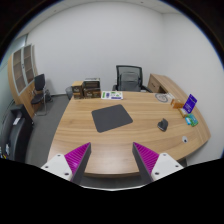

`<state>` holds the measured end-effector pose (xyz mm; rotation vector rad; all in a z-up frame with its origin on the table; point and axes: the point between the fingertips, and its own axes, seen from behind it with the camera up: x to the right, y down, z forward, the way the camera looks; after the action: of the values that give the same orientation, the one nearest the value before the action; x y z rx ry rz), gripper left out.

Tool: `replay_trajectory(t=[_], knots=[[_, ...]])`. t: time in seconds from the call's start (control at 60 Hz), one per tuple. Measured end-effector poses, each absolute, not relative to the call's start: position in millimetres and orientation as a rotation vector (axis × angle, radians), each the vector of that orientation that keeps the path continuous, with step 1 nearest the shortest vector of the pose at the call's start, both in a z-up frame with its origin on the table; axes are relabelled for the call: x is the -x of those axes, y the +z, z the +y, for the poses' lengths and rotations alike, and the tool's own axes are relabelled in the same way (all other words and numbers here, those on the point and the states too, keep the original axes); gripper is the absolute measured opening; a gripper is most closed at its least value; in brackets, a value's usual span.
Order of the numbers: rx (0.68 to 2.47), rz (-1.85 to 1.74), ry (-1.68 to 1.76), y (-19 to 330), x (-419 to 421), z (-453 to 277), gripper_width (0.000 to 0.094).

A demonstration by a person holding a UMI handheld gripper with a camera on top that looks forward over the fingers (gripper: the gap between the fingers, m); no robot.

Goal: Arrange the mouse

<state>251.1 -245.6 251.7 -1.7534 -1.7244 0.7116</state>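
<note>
A dark grey mouse (162,125) lies on the wooden table (90,140), to the right of a dark grey mouse pad (112,118) that sits near the table's middle. My gripper (112,157) is held well back from both, above the table's near edge. Its two fingers with magenta pads (75,157) stand wide apart with only bare table between them. The mouse is beyond the right finger, the mouse pad straight ahead beyond the fingers.
A purple box (190,101) and a small teal thing (188,119) stand at the table's right end. Papers (111,95) lie at the far edge. A black office chair (128,77) stands behind the table, another chair (38,95) at the left, shelves (91,88) beyond.
</note>
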Motion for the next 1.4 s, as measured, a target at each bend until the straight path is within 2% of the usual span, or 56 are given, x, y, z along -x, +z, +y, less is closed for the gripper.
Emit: replay_trajectory(t=[0.283, 0.883, 1.183, 1.4], knots=[[1.76, -1.72, 0.702, 243, -252, -221, 0.0851], [1.823, -1.614, 0.602, 195, -263, -34, 0.0851], [1.857, -1.603, 0.567, 153, -246, 50, 0.0852], [1.849, -1.62, 0.578, 117, -200, 93, 0.0852]])
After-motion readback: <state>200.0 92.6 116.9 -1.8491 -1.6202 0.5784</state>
